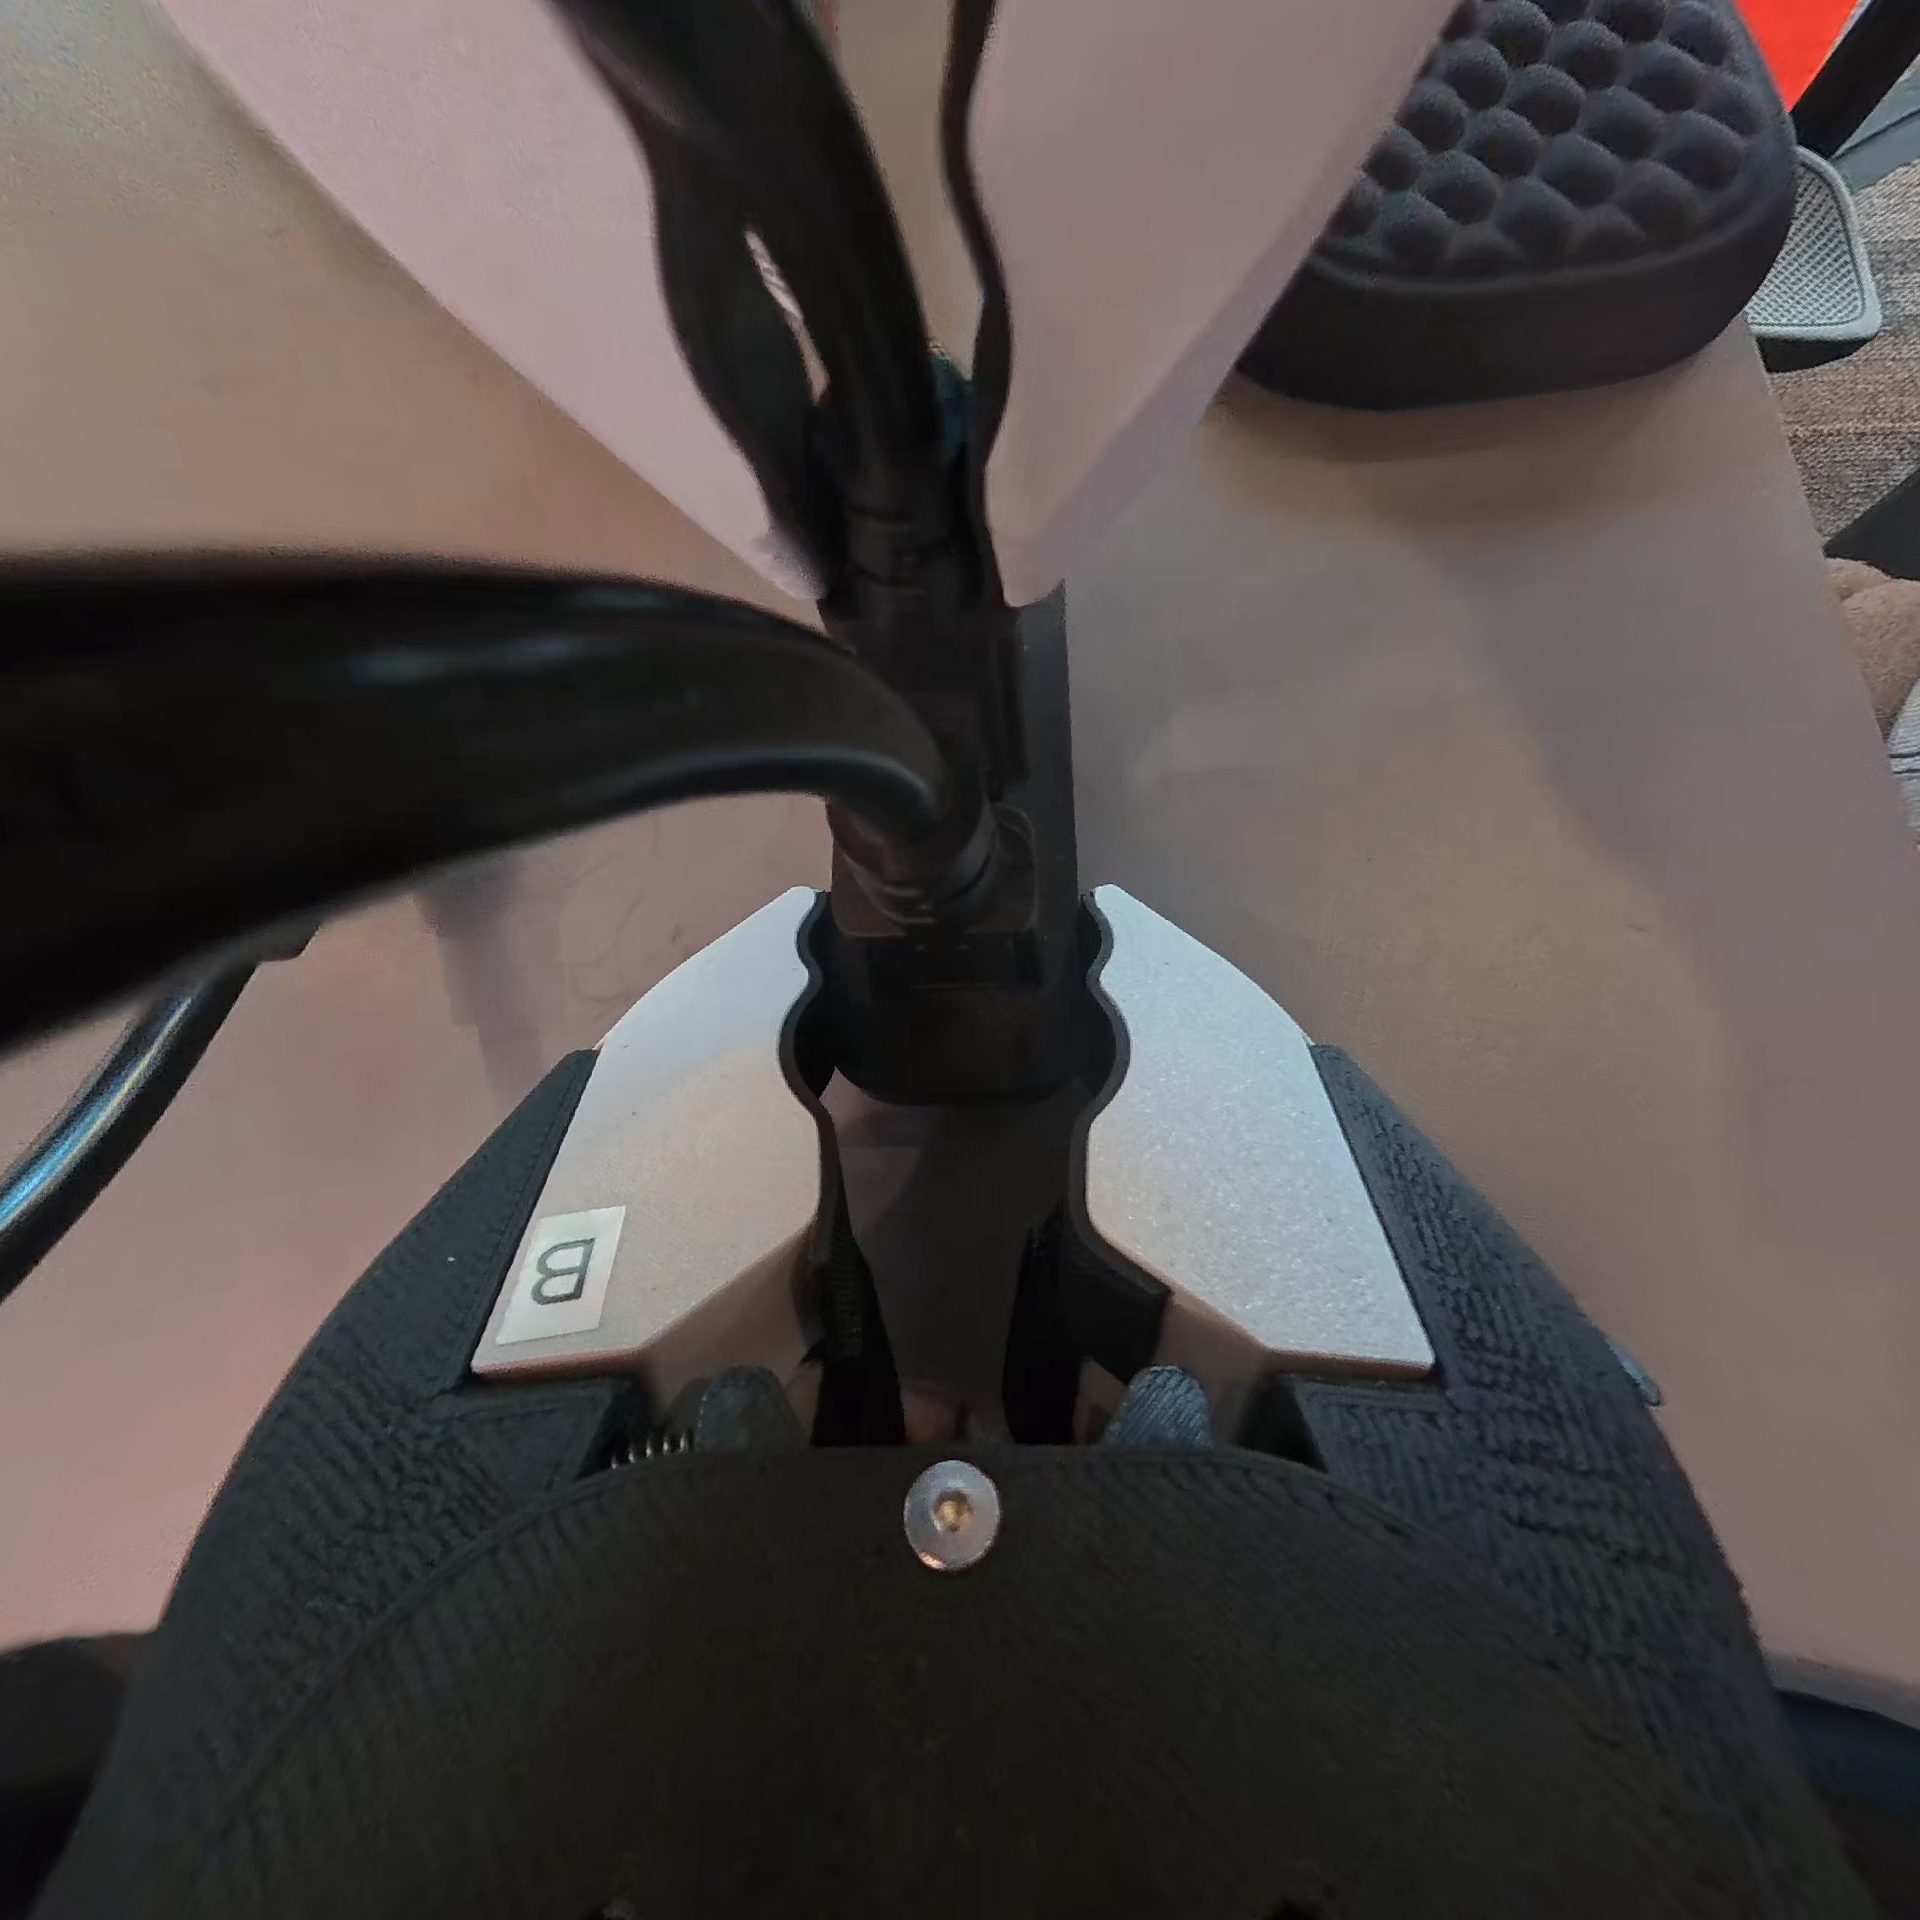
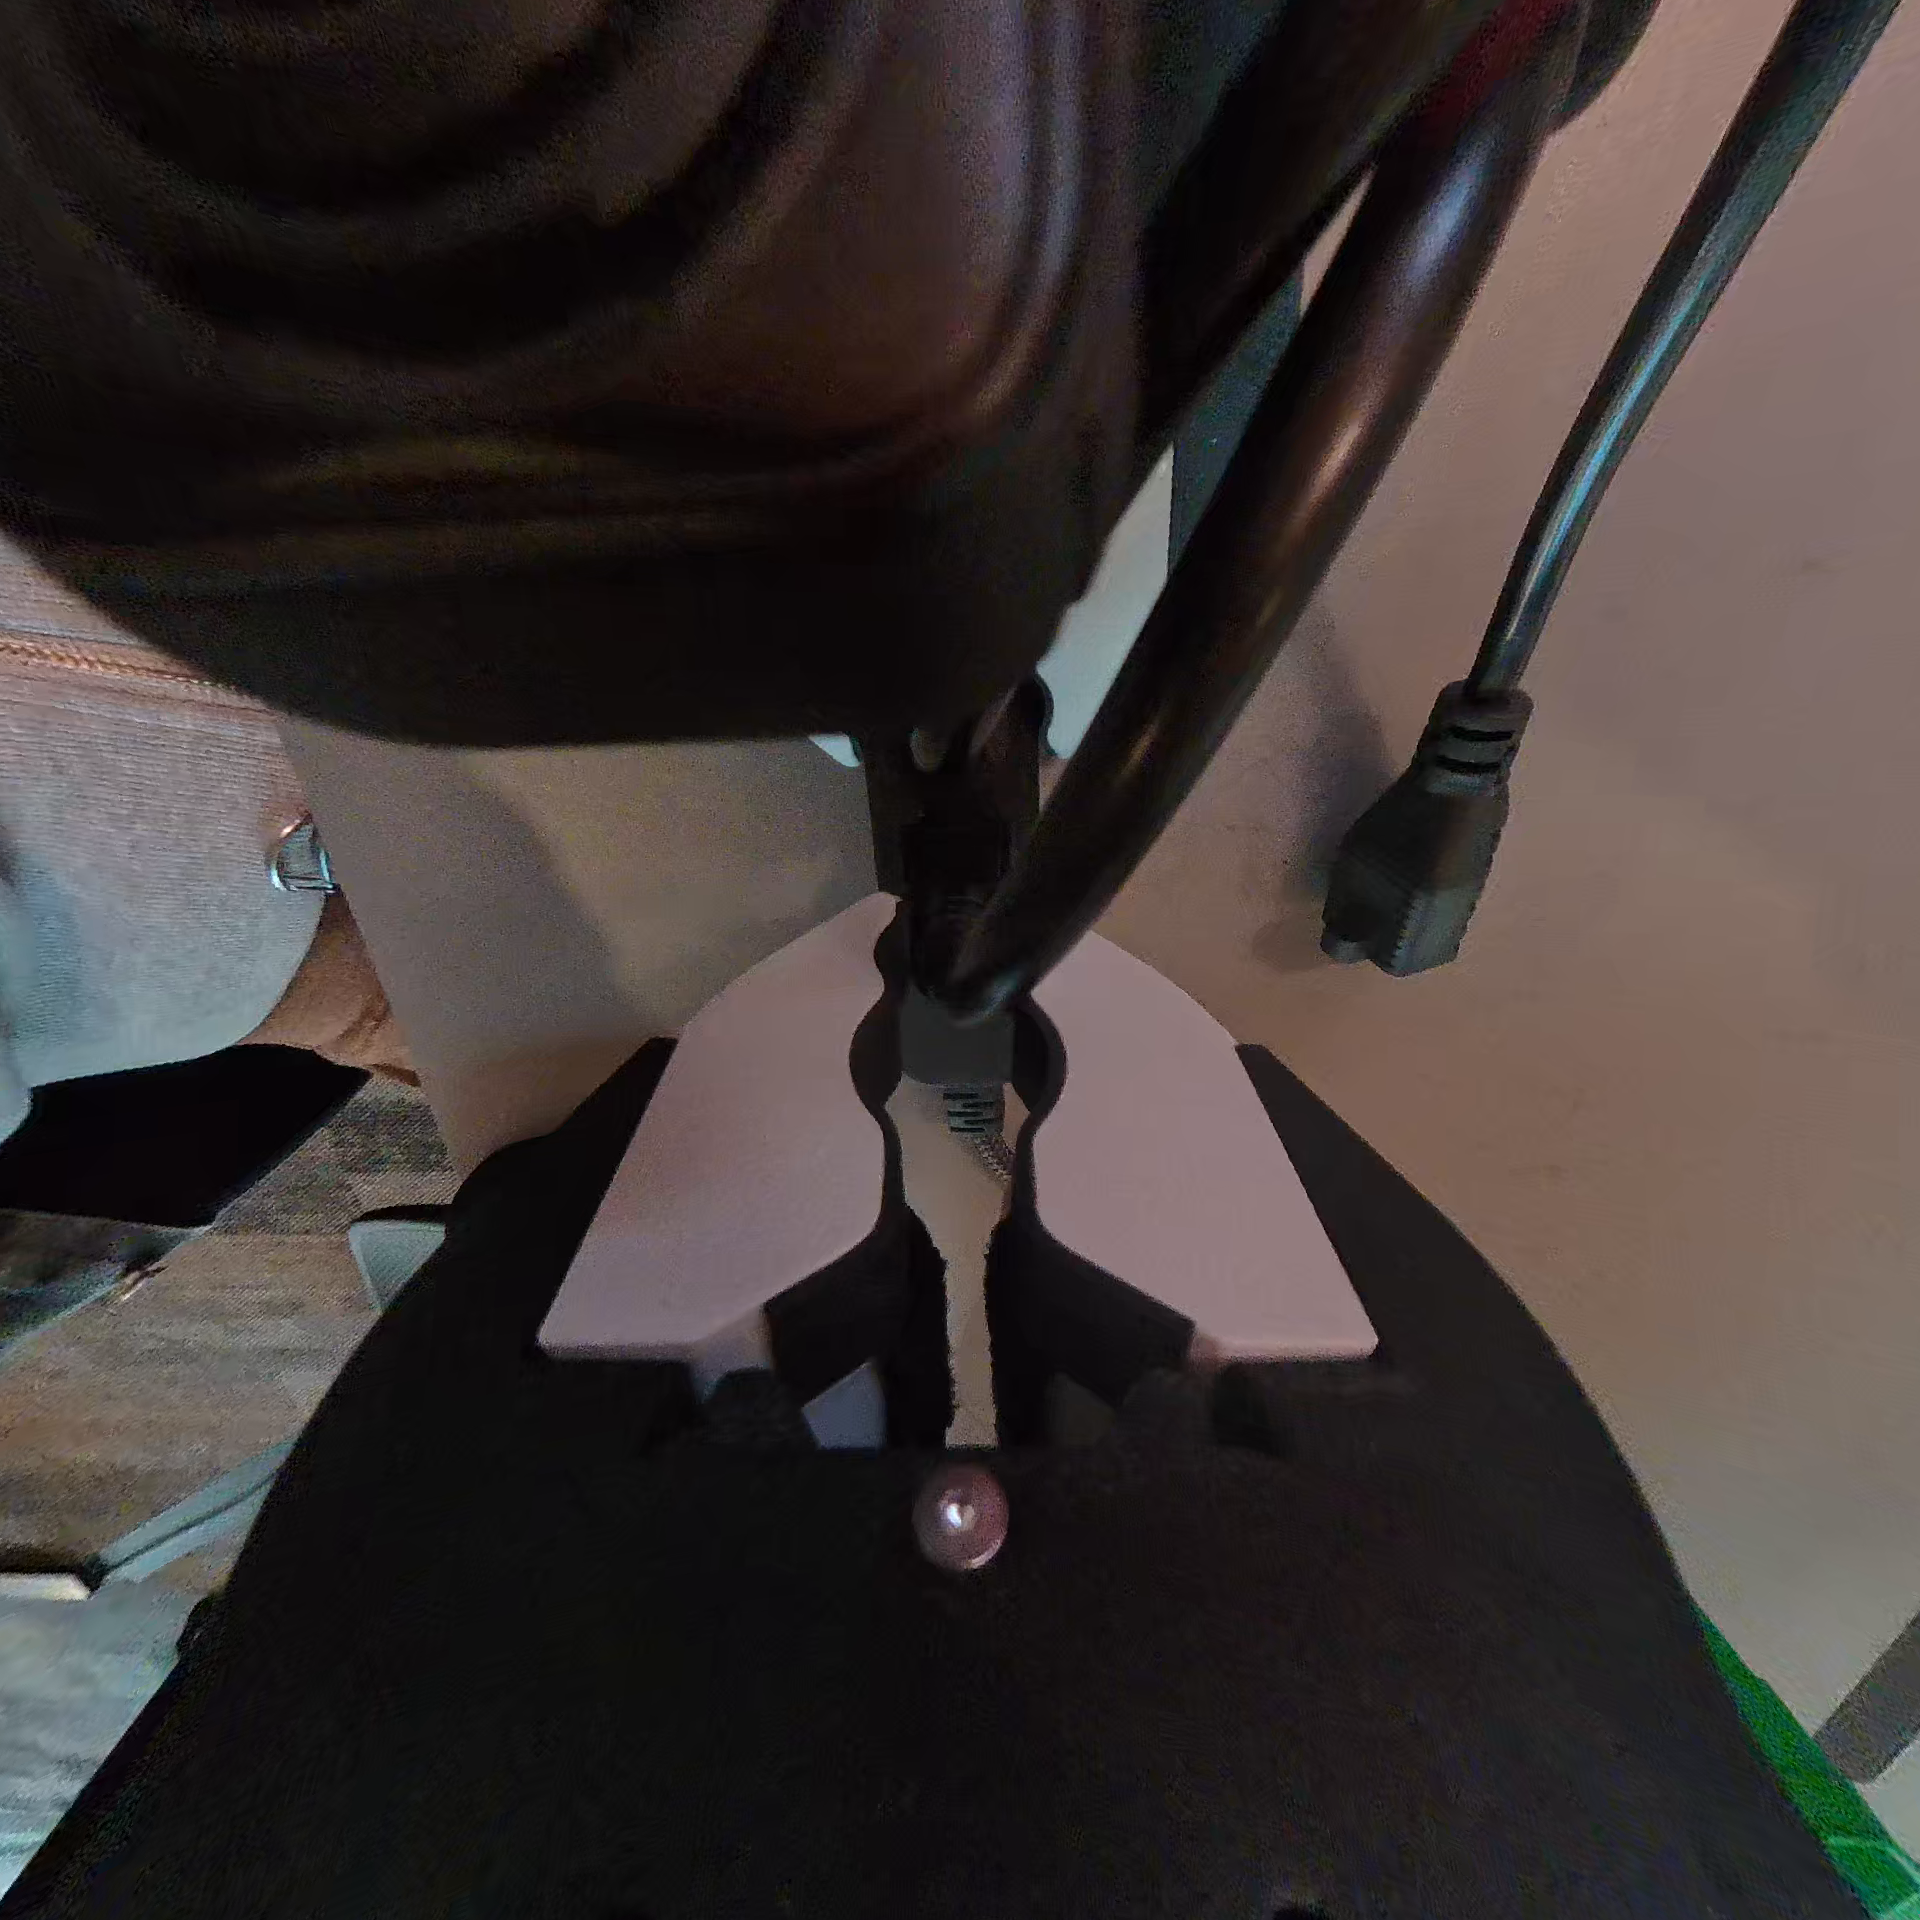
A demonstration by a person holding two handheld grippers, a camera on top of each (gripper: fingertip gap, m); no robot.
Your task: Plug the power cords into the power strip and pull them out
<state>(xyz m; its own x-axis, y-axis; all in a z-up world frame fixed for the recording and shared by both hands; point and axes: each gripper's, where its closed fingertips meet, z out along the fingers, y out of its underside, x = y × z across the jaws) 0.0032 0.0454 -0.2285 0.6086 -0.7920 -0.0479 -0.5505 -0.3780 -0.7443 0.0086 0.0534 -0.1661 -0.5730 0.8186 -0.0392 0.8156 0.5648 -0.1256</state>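
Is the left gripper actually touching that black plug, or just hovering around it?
Touching. The left wrist view shows the left gripper with its jaws closed against both sides of the black plug, no gap either side.

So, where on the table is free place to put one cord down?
Bare table lies right of the left gripper, between the black plug it holds and the dimpled cushion. In the right wrist view, free tabletop surrounds the loose connector. Crowded: the cable bundle ahead of both grippers.
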